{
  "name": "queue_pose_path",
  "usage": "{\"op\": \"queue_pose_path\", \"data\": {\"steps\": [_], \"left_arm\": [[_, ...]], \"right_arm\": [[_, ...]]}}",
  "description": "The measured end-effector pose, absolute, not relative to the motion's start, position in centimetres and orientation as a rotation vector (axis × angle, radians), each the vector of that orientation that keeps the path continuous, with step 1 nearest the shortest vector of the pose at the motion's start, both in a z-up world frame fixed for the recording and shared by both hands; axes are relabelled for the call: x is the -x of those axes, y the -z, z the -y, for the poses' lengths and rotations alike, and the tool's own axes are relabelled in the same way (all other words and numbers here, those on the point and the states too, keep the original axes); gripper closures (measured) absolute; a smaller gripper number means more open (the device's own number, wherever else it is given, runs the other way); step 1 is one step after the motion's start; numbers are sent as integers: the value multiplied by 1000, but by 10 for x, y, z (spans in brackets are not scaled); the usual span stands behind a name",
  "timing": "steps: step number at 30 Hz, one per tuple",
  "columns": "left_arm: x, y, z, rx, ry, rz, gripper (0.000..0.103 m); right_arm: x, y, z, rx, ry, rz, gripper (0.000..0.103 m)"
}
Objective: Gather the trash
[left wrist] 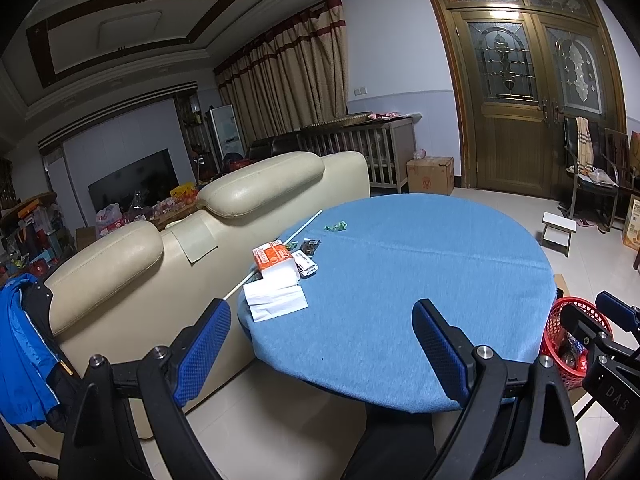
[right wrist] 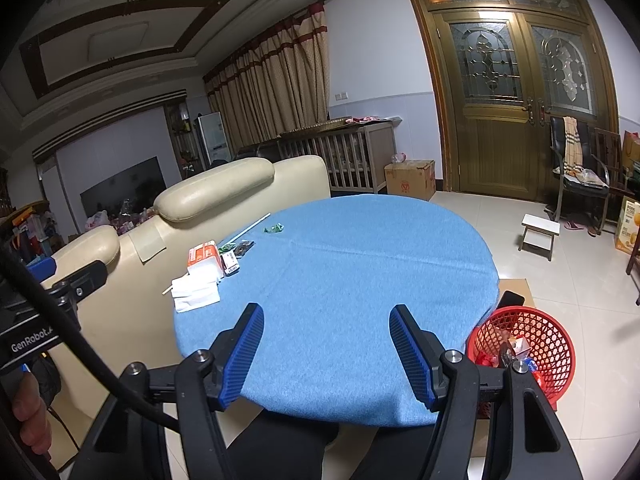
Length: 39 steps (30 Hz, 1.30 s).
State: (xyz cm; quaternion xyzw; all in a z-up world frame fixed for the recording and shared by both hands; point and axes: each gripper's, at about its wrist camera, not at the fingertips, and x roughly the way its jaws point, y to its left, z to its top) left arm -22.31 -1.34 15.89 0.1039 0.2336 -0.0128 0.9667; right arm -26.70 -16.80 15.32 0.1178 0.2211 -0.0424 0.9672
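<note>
Both grippers hang over the near edge of a round table (left wrist: 420,264) under a blue cloth. The left gripper (left wrist: 322,344) fills the bottom of its frame with jaws spread wide and nothing between them. The right gripper (right wrist: 327,350) sits low in its own frame, jaws parted less widely, also bare — only blue cloth shows in the gap.

The trash lies in a cluster at the table's left edge, left of centre in both views: white folded paper (left wrist: 276,300) nearest, an orange-and-white pack (left wrist: 274,258) just behind it, a small white box (left wrist: 306,264) and a dark wrapper (left wrist: 310,246) beside that. A green wrapper (left wrist: 336,226) lies farther back, apart from the rest. A thin white stick (left wrist: 280,254) runs slantwise along that edge, touching the pack.

A red basket (right wrist: 528,348) stands on the floor at the lower right of the right view, beside the table, with some scraps inside. A cream sofa (left wrist: 160,264) backs onto the table at left.
</note>
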Motion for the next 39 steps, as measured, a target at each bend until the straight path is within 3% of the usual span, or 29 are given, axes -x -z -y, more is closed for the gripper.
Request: {"op": "queue_pose_path", "data": {"steps": [17,39], "left_arm": [[207,-138,12,-210,36,-529,11],[79,-76,23,-192,61,-700,11]], "right_arm": [[257,-145,170,-209,111,-476,34],[149,-134,186,-74,188,-587,34]]}}
